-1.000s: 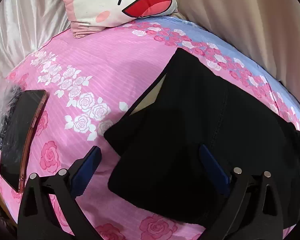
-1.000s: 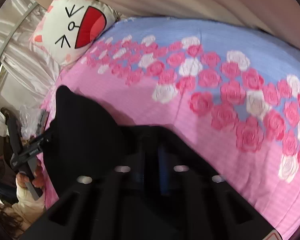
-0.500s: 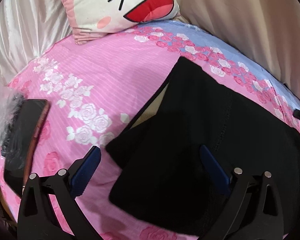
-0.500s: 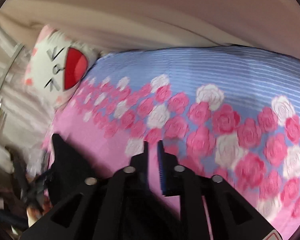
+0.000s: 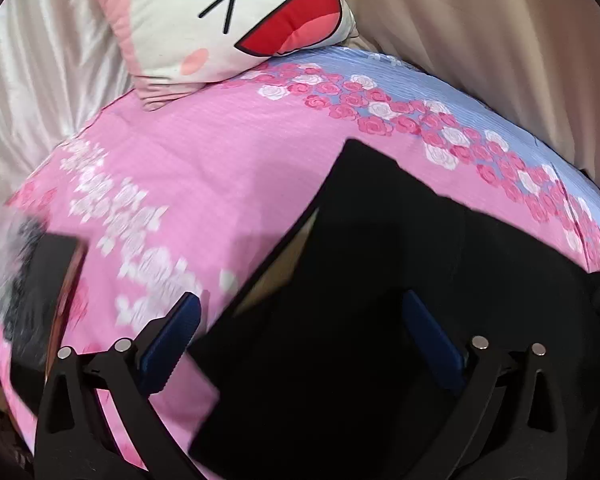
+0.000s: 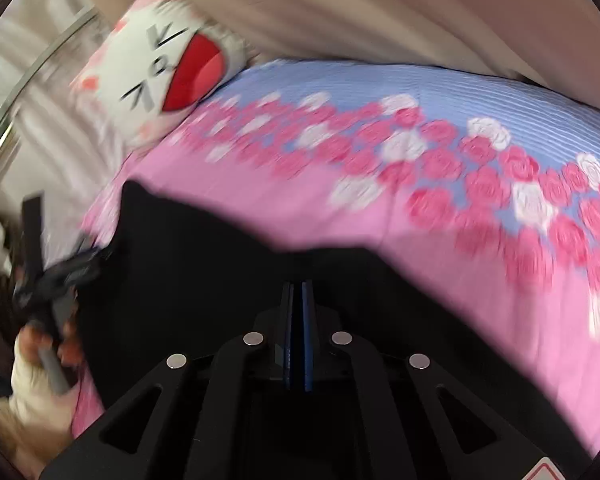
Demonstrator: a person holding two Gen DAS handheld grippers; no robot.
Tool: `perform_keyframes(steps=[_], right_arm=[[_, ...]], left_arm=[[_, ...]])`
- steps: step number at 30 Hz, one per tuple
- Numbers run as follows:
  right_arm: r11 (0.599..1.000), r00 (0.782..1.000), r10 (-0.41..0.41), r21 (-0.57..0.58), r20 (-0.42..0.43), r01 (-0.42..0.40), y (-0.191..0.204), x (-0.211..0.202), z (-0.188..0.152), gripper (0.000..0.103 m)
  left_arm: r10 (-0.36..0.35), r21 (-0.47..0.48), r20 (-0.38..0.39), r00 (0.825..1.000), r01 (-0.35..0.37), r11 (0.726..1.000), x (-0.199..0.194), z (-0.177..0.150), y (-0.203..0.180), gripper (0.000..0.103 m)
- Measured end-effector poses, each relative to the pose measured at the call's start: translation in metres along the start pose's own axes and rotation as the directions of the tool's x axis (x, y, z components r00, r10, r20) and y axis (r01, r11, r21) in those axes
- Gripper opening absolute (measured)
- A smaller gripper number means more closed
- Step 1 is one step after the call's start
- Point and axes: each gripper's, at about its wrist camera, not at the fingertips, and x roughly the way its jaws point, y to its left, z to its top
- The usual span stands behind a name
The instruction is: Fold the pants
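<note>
Black pants (image 5: 400,280) lie partly folded on the pink rose-print bedspread (image 5: 204,184), with a pale lining showing at a gap on their left edge. My left gripper (image 5: 300,328) is open just above their near edge, one blue pad over the bedspread, the other over the cloth. In the right wrist view the pants (image 6: 204,264) fill the lower left. My right gripper (image 6: 298,300) is shut, its blue pads pressed together over the black cloth; whether cloth is pinched between them is unclear. The left gripper (image 6: 56,276) and its hand show at the left edge.
A cat-face cushion (image 5: 236,20) sits at the head of the bed, also in the right wrist view (image 6: 160,76). A phone in a red case (image 5: 48,292) lies at the bed's left edge beside a plastic bag. Beige curtain (image 5: 500,60) hangs behind.
My left gripper has moved closer over the pants, staying open. My right gripper swung back down over the black cloth after lifting clear of it half a second ago.
</note>
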Motion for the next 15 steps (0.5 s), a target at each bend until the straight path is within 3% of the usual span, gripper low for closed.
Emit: perform_keyframes(steps=[2,5,8,11,14,15], right_arm=[[0.999,1.000,0.024,0.025,0.009,-0.024,-0.007,0.006,0.014,0.000],[0.999,0.998,-0.029,0.037,0.050,0.027,-0.002,-0.004,0.016,0.002],[0.999,0.988,0.020,0.041,0.154,-0.027,0.007,-0.050,-0.005,0.011],[0.999,0.989,0.031,0.018,0.146,-0.034,0.016,-0.082,-0.042,0.012],[0.999,0.996,0.033,0.015,0.083,-0.034,0.026,-0.086,-0.075,0.012],[0.999,0.997,0.040,0.014,0.061,-0.041,0.032,-0.083,-0.083,0.012]], left_arm=[[-0.023,-0.016,-0.017,1.000,0.022,1.000,0.010,0.010,0.002,0.098],[-0.041,-0.046,-0.032,0.999,0.039,0.998,0.004,0.022,0.014,0.097],[0.020,-0.065,0.145,0.989,-0.011,0.998,-0.054,0.025,0.046,0.097],[0.049,-0.062,0.199,0.979,-0.037,0.997,-0.089,0.016,0.071,0.098],[0.000,-0.018,0.144,0.990,0.003,1.000,-0.103,-0.010,0.078,0.098],[-0.037,-0.005,0.090,0.995,0.037,0.999,-0.100,-0.022,0.076,0.098]])
